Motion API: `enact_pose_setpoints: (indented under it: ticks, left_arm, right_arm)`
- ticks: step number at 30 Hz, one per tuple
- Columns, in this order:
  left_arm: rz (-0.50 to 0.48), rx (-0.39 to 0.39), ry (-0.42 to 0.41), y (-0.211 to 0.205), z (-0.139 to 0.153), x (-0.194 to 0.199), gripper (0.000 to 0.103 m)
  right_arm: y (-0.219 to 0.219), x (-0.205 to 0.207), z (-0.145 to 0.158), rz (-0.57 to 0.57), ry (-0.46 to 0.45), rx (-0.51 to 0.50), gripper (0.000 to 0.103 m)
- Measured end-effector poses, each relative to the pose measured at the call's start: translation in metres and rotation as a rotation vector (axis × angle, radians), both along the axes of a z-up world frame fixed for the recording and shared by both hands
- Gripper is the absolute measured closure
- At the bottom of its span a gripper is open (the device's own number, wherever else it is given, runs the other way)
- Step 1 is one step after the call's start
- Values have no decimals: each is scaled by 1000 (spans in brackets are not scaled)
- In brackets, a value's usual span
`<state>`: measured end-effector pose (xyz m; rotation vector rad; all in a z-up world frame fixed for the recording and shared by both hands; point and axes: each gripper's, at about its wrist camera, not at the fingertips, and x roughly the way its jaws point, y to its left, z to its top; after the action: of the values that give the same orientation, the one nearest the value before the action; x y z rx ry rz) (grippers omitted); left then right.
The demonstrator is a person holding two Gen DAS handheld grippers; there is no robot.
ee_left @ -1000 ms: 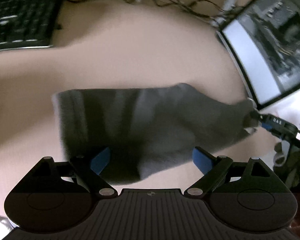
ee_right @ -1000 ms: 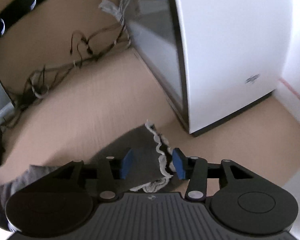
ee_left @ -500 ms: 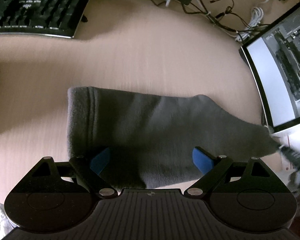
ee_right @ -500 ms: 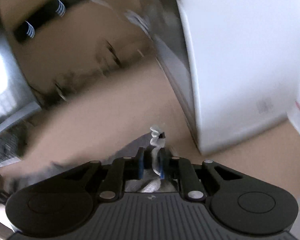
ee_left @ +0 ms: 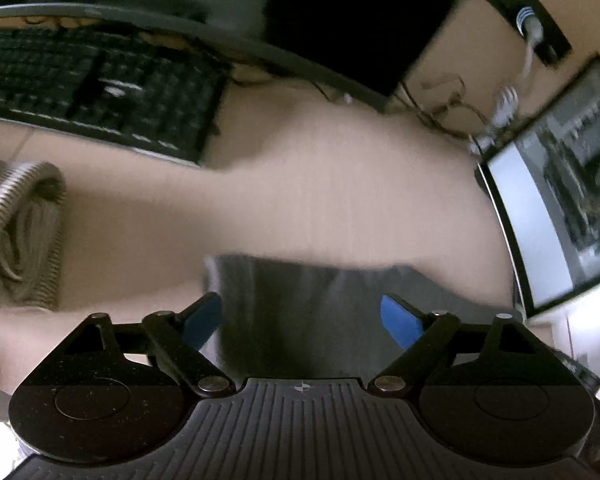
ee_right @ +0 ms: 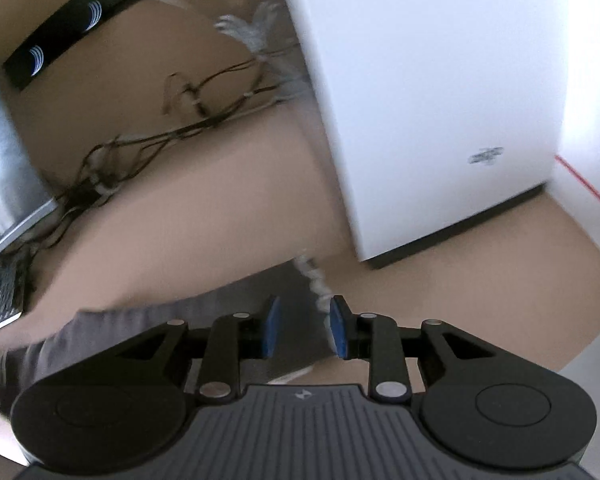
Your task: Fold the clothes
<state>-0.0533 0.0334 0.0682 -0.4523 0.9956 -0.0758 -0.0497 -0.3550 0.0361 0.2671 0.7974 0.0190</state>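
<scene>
Left wrist view: the left tongs (ee_left: pixel 302 316) stand wide open, their blue pads spread far apart over a grey garment (ee_left: pixel 324 300) that lies flat on the beige surface (ee_left: pixel 320 200); the cloth fills the gap between the pads, and its left edge sits just beside the left pad; whether either pad touches it cannot be told; a striped rolled cloth (ee_left: pixel 20 232) rests on the surface well to the left, apart from the garment; a black keyboard (ee_left: pixel 96 92) lies at the far left, a tangle of cables (ee_left: pixel 448 104) at the far right, and a monitor (ee_left: pixel 560 216) stands at the right edge; the picture is blurred

Right wrist view: the right tongs (ee_right: pixel 304 330) are partly open, a clear gap between the two blue pads; the right end of the grey garment (ee_right: pixel 236 304), trimmed with a white frilly edge (ee_right: pixel 314 280), lies on the surface between and under the pads, and the pads do not pinch it; the garment runs away to the lower left; a white box (ee_right: pixel 420 100) stands on the surface beyond the tongs to the right; cables (ee_right: pixel 148 140) trail across the far left, below a black bar (ee_right: pixel 68 28)
</scene>
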Motion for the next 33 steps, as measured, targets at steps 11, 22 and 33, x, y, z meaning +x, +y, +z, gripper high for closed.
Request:
enact_pose_setpoints:
  ticks: [11, 22, 33]
  left_arm:
    - [-115, 92, 98, -45, -47, 12, 40]
    - [-107, 95, 25, -16, -48, 54, 42]
    - [-240, 207, -7, -50, -52, 63, 9]
  right_arm:
    - [57, 2, -18, 146, 44, -90, 55]
    - [81, 42, -35, 162, 16, -165, 49]
    - [80, 55, -37, 96, 7, -154, 47]
